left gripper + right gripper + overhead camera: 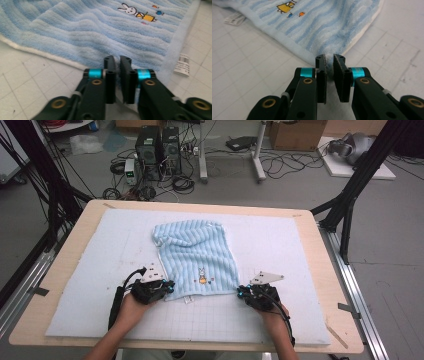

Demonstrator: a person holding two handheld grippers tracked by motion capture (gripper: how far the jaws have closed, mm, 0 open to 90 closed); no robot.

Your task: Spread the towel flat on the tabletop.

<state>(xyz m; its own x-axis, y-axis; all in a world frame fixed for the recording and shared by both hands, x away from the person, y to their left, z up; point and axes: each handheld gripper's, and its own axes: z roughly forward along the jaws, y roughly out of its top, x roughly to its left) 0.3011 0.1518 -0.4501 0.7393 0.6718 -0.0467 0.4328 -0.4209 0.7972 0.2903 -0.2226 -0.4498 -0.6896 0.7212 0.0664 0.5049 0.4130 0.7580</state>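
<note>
- My left claw (169,287) is pinched nearly closed on the near left corner of the blue striped towel (197,257); a thin fold of pile sits between the jaws.
- My right claw (243,291) is clamped the same way on the near right corner.
- The towel lies mostly flat on the white gridded mat (90,285) over the desk (70,255), its far edge bunched.
- It looks soft, light and limp, so I judge it will sag between my claws and needs tension.
- The hemmed corners seem the firmest hold.
</note>
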